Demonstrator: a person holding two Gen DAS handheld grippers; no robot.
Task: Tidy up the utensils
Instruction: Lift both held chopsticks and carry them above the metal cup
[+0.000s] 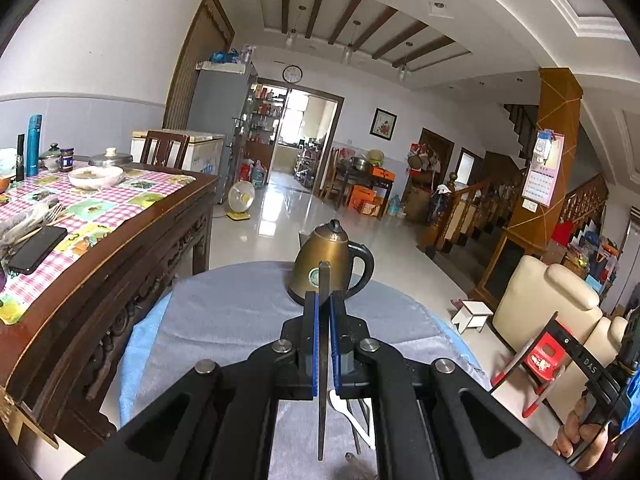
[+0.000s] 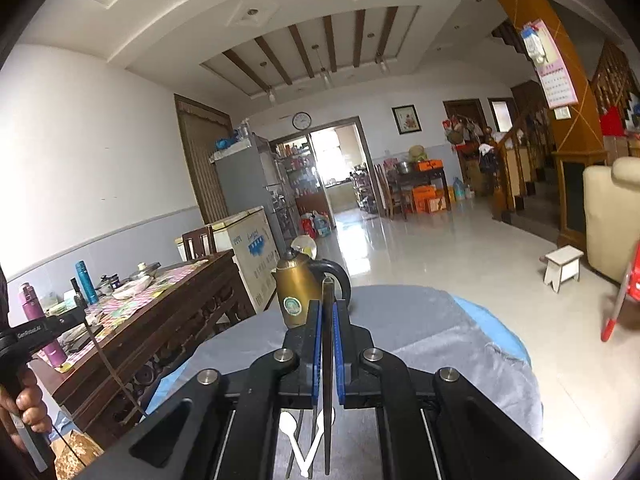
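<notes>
My left gripper [image 1: 323, 300] is shut on a dark chopstick [image 1: 322, 360] that stands upright between the blue pads, its tip above the fingers. My right gripper [image 2: 327, 310] is shut on another dark chopstick [image 2: 328, 360], also upright. Both hover over a round table with a grey cloth [image 1: 224, 320], also seen in the right wrist view [image 2: 420, 328]. Below the left gripper lie a white plastic spoon [image 1: 340, 400] and more utensils. Below the right gripper lie white spoons [image 2: 289, 426] and dark chopsticks [image 2: 298, 440].
A brass electric kettle [image 1: 324, 264] stands at the table's far edge, just beyond both grippers [image 2: 294, 288]. A wooden dining table [image 1: 100, 216] with a checked cloth, dishes and a phone is to the left. A cream sofa [image 1: 548, 312], a red stool and a white stool [image 2: 562, 266] are to the right.
</notes>
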